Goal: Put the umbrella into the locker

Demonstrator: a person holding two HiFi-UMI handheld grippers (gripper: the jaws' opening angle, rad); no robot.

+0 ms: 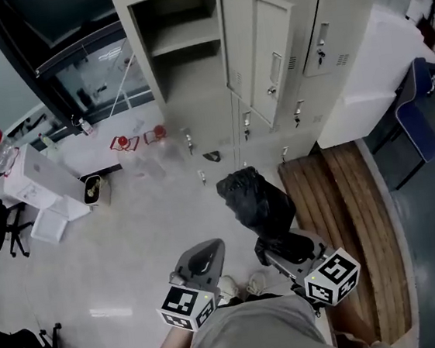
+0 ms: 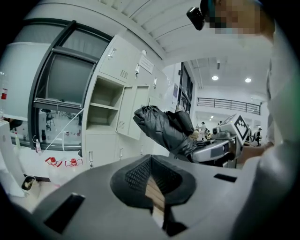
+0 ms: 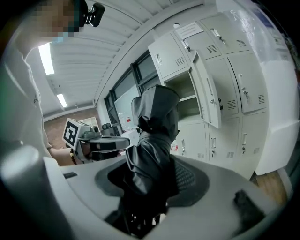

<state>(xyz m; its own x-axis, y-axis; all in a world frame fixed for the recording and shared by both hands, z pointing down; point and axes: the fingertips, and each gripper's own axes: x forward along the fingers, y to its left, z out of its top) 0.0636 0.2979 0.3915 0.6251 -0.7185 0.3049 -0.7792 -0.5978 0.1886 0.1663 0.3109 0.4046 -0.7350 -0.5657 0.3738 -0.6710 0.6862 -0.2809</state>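
The right gripper [image 1: 278,242] was clamped on the folded black umbrella [image 1: 256,200], its jaws spread wide around the bundled fabric, which rose out from between the pads and pointed up and forward toward the locker [image 1: 193,94]. The umbrella was in the air in front of the person, over the pale floor [image 1: 131,241], outside the locker and well apart from it. The left gripper [image 1: 203,257] was just beside the right one, on the umbrella's left and not touching it; its pads stood together with only a thin slit between them and nothing was held there. One upper compartment [image 1: 181,25] of the locker stood open, a shelf across it, and its door [image 1: 266,54] was swung out to the right. The other doors were shut, some with keys hanging in them. Two small red things [image 1: 124,142] lay on the floor at the foot of the locker, toward the left. A wooden platform [image 1: 355,216] ran along the floor on the right, below a white block [image 1: 378,73].
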